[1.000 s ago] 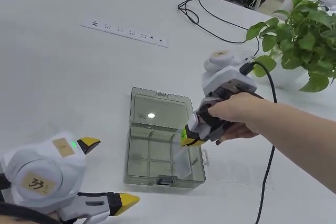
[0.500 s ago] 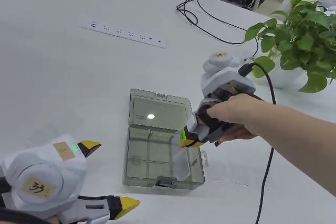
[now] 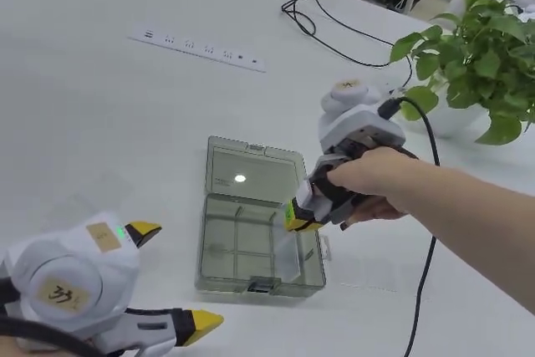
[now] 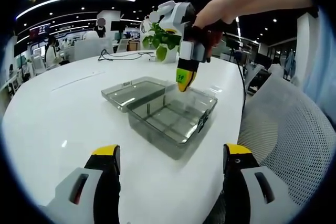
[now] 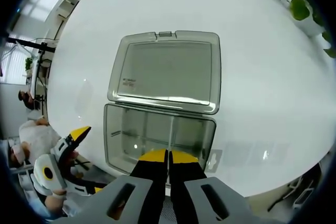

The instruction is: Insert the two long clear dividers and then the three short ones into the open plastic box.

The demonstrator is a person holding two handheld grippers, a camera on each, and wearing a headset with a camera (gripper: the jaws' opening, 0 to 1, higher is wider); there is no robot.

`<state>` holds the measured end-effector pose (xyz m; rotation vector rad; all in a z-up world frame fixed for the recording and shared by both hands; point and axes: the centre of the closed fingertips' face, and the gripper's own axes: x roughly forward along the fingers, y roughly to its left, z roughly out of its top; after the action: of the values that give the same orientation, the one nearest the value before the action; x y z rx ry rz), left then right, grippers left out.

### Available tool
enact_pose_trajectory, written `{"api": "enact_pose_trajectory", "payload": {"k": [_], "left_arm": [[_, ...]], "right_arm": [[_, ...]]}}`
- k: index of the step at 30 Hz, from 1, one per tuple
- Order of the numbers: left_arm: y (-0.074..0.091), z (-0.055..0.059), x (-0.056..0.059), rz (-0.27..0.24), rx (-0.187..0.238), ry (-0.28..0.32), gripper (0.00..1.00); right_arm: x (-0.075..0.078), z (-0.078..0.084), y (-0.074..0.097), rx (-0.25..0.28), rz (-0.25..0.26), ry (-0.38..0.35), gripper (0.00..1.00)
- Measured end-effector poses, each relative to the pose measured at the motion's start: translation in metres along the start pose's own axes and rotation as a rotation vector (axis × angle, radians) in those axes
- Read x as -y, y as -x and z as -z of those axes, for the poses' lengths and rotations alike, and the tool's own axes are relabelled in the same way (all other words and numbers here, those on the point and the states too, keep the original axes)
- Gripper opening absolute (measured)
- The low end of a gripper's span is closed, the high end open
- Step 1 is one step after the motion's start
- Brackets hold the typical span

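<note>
Right gripper (image 3: 299, 219), held in the person's hand (image 3: 376, 186), hangs tip-down over the right end of the open plastic box (image 3: 203, 248); jaws pressed together, no gap in the right gripper view (image 5: 168, 156); looks like they pinch a thin clear divider (image 3: 288, 255) that drops from the tip into the box, though the sheet is faint and hard to confirm; box sits toward the near edge of the table (image 3: 100, 123), lid (image 3: 251, 177) laid flat back toward the far edge; box long axis runs left-right across the table; grid lines inside suggest several dividers are seated, count unclear; key relation: the target slot lies straight below the right gripper tip, and the jaw line in the right gripper view lines up with a thin line running from the near wall to the hinge wall, so the held piece lies across the box's short way; judged a short one, going down near the right wall; next move likely a straight push down, ends need to meet the slots; left gripper (image 3: 174, 273) sits at the near left edge of the table, well apart from the box, jaws spread wide and empty; box lies ahead of it between the jaw lines in the left gripper view (image 4: 172, 150); right gripper is clearly the nearer one; loose clear strips (image 5: 247, 153) lie flat on the table just beside the box's right wall.
</note>
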<state>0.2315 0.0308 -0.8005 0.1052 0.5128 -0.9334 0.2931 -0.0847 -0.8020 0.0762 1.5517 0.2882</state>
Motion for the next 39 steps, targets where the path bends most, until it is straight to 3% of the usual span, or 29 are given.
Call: {"api": "enact_pose_trajectory", "payload": {"k": [16, 39], "left_arm": [[0.003, 0.002, -0.006, -0.017, -0.002, 0.012, 0.82], [0.006, 0.004, -0.008, -0.025, -0.003, 0.009, 0.81]], "right_arm": [[0.003, 0.0, -0.015, -0.001, 0.019, 0.011, 0.01], [0.0, 0.0, -0.016, 0.019, 0.006, 0.051, 0.03]]}}
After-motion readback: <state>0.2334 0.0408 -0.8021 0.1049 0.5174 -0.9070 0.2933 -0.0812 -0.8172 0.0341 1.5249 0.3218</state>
